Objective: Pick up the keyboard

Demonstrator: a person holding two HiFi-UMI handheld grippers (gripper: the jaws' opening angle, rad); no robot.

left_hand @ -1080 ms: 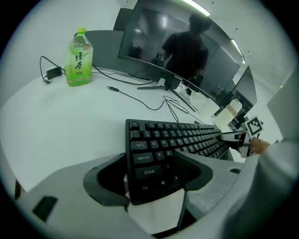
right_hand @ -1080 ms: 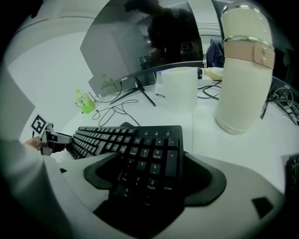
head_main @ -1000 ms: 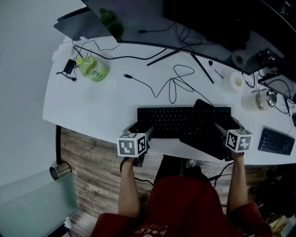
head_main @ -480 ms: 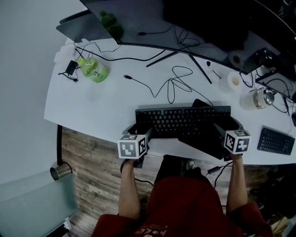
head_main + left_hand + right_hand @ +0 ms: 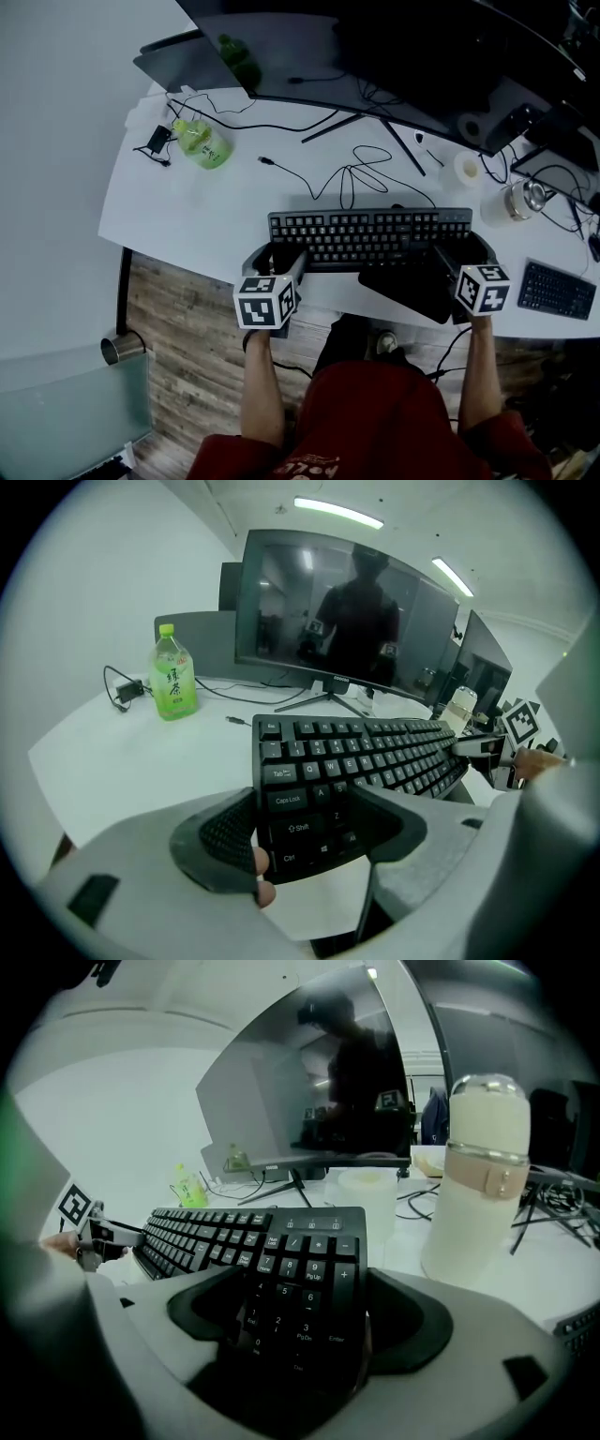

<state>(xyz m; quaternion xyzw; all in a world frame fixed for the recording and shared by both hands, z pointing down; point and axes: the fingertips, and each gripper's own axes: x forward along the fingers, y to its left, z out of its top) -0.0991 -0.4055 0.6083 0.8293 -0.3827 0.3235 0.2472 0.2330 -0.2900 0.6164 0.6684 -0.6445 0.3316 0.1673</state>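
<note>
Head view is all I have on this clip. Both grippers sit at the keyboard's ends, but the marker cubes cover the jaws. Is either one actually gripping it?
Observer: Yes. The left gripper view shows the left gripper closed on the keyboard at its Ctrl and Shift end.
Operator: And the right one?
Observer: The right gripper view shows the right gripper clamped on the number-pad end.
Operator: Is that green bottle lying down?
Observer: No; the left gripper view shows the green bottle standing upright on the desk.

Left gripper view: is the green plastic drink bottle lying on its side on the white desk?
No, the green plastic drink bottle stands upright, cap up, on the white desk, left of the black keyboard.
</note>
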